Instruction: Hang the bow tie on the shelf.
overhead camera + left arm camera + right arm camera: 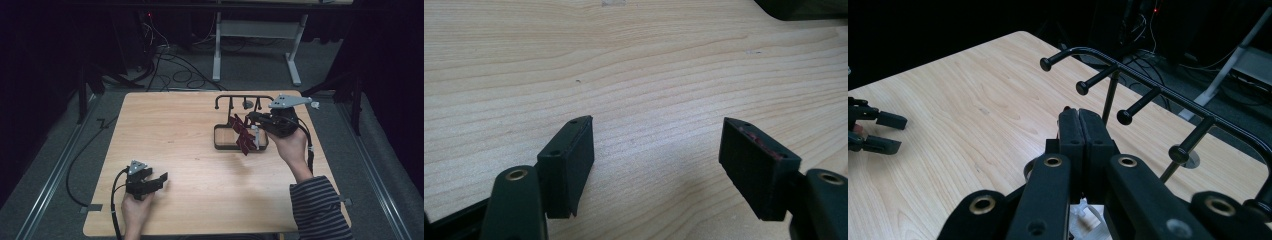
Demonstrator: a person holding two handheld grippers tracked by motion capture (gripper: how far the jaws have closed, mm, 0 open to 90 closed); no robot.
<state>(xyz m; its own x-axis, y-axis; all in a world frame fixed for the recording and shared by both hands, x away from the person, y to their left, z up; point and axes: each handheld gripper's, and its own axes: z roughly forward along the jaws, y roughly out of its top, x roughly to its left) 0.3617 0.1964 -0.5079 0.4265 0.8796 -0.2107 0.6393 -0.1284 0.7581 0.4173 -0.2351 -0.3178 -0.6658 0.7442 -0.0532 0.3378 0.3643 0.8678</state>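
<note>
A black peg rack (239, 97) rises from a shallow black tray (219, 145) at the table's right middle. My right gripper (251, 118) hovers over the tray with its jaws pressed together, and a dark red, floppy piece (243, 135) hangs from them down toward the tray. In the right gripper view the jaws (1084, 114) are closed with a red sliver (1066, 108) at their tip, and the rack's pegs (1126, 116) stand just beyond. My left gripper (156, 180) rests near the table's front left, open and with bare wood between its jaws (656, 145).
The wooden table (170, 130) has its edges close to my left hand at the front. A cable (116, 200) trails off the front left. Beyond the table are floor cables and a white table frame (217, 50). The left gripper (878, 132) appears far off in the right gripper view.
</note>
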